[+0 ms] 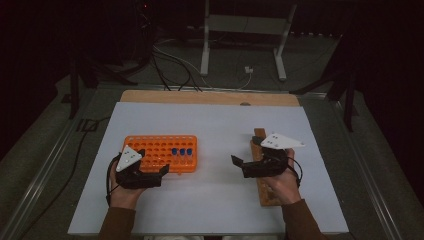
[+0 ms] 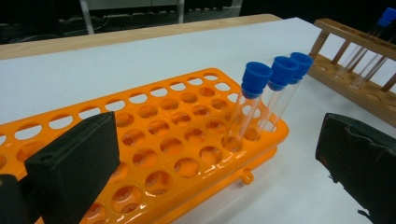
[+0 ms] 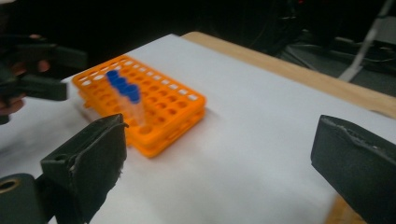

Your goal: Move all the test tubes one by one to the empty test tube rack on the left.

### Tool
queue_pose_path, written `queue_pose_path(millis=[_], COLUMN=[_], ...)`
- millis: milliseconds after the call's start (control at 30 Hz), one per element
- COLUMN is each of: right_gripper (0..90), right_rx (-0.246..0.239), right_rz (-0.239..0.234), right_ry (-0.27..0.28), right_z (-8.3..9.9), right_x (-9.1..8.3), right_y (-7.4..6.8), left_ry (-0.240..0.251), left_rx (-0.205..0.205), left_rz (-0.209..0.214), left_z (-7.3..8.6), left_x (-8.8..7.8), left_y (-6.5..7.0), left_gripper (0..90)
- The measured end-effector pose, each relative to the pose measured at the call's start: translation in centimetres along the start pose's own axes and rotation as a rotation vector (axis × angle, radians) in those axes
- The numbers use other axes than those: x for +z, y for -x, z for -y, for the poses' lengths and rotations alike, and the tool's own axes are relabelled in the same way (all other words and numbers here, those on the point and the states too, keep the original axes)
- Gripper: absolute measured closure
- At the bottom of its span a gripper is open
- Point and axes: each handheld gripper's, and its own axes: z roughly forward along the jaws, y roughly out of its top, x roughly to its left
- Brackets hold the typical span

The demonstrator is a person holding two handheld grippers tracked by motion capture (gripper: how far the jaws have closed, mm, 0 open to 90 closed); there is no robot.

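The room is dimly lit, and its far side is lost in darkness. A grey floor [image 1: 45, 150] is seen around the tabletop [image 1: 210, 97], whose wooden far edge is left bare by a white sheet [image 1: 215, 200]. Beyond it, a white metal stand [image 1: 243, 30] is set, with cables [image 1: 170, 65] strewn beside it.

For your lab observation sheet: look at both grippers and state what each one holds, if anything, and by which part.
Nothing is held. The left gripper and the right gripper both stand open with nothing between the jaws; the three blue-capped tubes stand in the orange rack.
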Motion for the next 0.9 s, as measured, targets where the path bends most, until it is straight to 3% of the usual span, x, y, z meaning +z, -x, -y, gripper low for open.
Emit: queue_pose_path(millis=[367,733,900], right_gripper=[4.0,6.9,13.7], right_rx=[0.031,0.091,0.074], right_rz=[0.118,0.174,0.201], right_ry=[0.011,-0.049,-0.08], right_z=[0.0,3.5,5.0], right_x=[-2.8,-3.2,-2.5], right_y=[3.6,6.1,6.1], left_ry=[0.01,-0.01,-0.02], left_rx=[-0.003,0.002,0.009], left_rz=[-0.018,-0.032,-0.033], left_z=[0.3,0.6,0.7], left_x=[-0.7,-0.3,-0.1], left_y=[-0.3,-0.2,-0.1], left_gripper=[0.6,0.6,0.6])
